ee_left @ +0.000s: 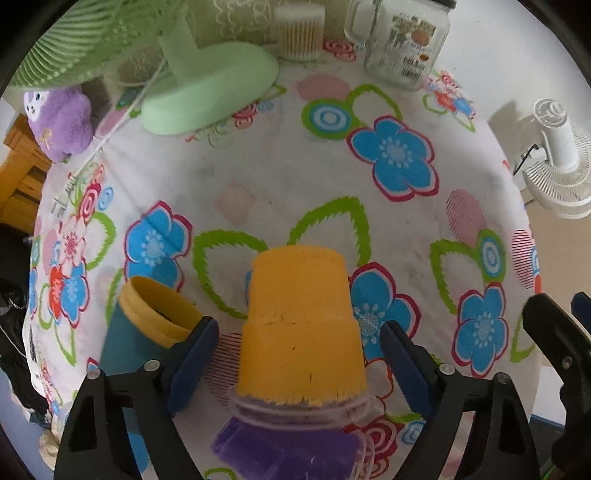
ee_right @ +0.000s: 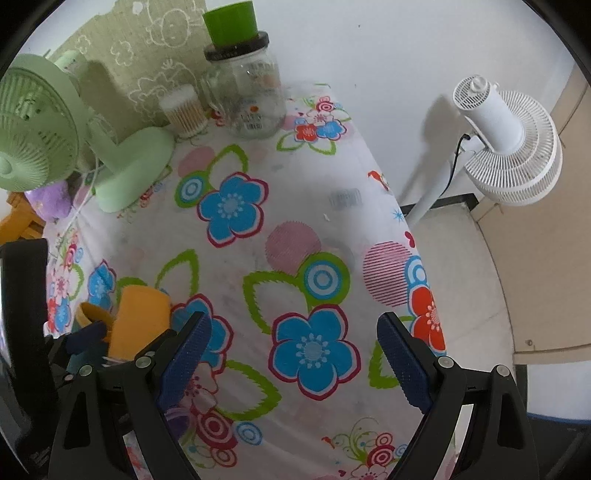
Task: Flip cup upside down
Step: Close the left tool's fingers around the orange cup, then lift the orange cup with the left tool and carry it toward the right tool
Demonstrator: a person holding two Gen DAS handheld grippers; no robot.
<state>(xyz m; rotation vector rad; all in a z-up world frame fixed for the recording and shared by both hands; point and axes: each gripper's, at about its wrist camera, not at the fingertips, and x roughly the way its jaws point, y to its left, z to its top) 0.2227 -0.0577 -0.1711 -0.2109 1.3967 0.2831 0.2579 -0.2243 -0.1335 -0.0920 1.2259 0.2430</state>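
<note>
An orange cup (ee_left: 301,325) stands upside down, base up, on top of a clear jar with a purple part (ee_left: 291,439) on the flowered cloth. My left gripper (ee_left: 299,347) is open, its blue pads on either side of the cup and apart from it. The cup also shows in the right wrist view (ee_right: 138,321) at the lower left. My right gripper (ee_right: 293,354) is open and empty above the cloth, to the right of the cup.
A teal cup with an orange rim (ee_left: 147,328) lies tilted left of the orange cup. A green desk fan (ee_left: 207,85), a cotton swab box (ee_left: 299,33), a glass jar (ee_left: 402,40) and a purple plush (ee_left: 61,122) stand at the back. A white fan (ee_right: 506,147) stands off the table's right edge.
</note>
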